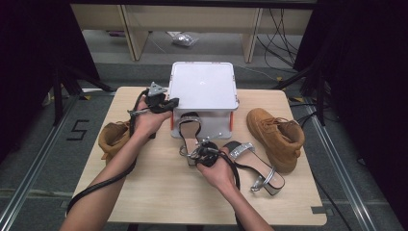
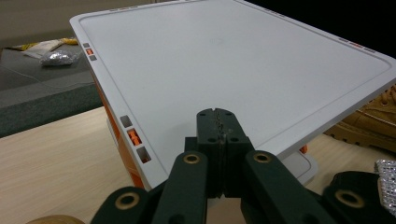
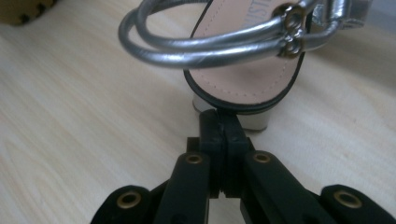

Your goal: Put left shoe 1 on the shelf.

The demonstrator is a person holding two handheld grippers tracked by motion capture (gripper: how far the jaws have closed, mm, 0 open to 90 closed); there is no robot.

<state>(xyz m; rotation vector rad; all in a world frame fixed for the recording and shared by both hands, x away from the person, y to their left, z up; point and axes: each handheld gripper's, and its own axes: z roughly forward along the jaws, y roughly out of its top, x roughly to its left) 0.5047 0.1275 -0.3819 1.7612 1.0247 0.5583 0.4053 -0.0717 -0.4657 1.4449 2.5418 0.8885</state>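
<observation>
My L claw (image 2: 218,122) sits closed w/ nothing in it over the white box lid (image 2: 224,65), R claw (image 3: 222,122) closed empty at the silver sandal's heel (image 3: 243,91).

The left gripper (image 2: 218,122) has its two black jaws pressed together with nothing between them, their tips over the near edge of a flat white plastic box lid (image 2: 233,60) with orange latches (image 2: 134,137) along its side. The box stands on a pale wooden tabletop (image 2: 51,158). A tan suede boot (image 2: 373,119) lies just beyond the lid's right corner, and a glittery silver strap (image 2: 386,179) shows at the right edge.
</observation>
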